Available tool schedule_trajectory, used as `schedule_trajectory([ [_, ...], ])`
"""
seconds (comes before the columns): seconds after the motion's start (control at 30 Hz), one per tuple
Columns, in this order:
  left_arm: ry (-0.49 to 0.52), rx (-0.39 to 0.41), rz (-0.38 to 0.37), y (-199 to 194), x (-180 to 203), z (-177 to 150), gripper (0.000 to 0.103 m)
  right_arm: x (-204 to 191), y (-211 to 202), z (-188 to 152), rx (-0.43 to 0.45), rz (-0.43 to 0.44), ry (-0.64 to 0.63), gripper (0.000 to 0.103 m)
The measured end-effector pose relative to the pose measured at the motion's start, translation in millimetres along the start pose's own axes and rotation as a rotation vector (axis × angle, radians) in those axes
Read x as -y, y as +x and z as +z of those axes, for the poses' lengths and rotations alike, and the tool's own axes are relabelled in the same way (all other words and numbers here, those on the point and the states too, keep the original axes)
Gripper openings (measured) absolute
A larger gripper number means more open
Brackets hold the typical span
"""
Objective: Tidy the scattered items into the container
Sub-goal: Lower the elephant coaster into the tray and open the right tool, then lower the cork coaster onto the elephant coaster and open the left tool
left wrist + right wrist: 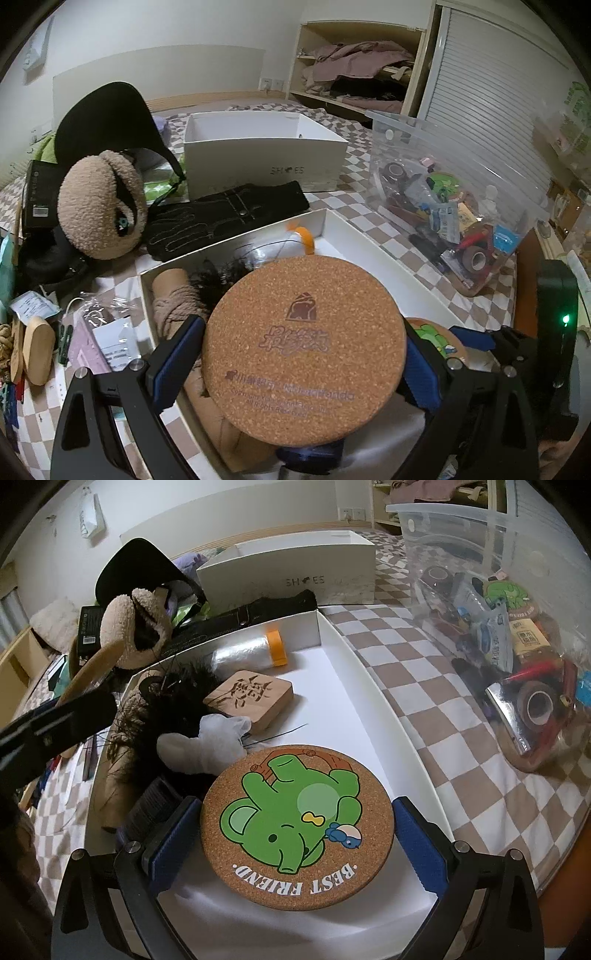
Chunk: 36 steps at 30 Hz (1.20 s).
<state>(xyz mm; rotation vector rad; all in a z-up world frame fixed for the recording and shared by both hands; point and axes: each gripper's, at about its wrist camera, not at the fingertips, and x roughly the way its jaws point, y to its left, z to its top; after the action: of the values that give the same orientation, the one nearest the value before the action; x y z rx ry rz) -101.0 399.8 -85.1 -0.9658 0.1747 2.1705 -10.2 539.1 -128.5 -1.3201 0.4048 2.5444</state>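
Observation:
My left gripper is shut on a round cork coaster with a printed brown logo, held flat above the white box lid. My right gripper is shut on a cork coaster with a green elephant, low over the white lid; that coaster's edge also shows in the left wrist view. In the lid lie a wooden block, a film roll with orange core, black feathers and a grey cloth.
A white shoe box stands behind the lid. A clear plastic bin with tape rolls and packets stands right. Left of the lid lie a black glove, plush earmuffs, a black cap and small packets.

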Motion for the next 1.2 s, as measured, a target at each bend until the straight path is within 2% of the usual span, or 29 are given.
schedule_trajectory([
  [0.33,0.026,-0.025,-0.055,6,19,2,0.098,3,-9,-6,0.014,0.021,-0.007,0.103],
  [0.7,0.117,-0.074,-0.109,17,56,0,0.098,8,-30,-19,0.044,0.055,0.01,0.103],
  [0.93,0.165,-0.129,-0.108,30,74,-7,0.098,9,-31,-23,0.044,0.059,0.001,0.103],
  [1.2,0.139,-0.183,-0.108,41,72,-14,0.1,10,-32,-25,0.041,0.066,-0.003,0.103],
])
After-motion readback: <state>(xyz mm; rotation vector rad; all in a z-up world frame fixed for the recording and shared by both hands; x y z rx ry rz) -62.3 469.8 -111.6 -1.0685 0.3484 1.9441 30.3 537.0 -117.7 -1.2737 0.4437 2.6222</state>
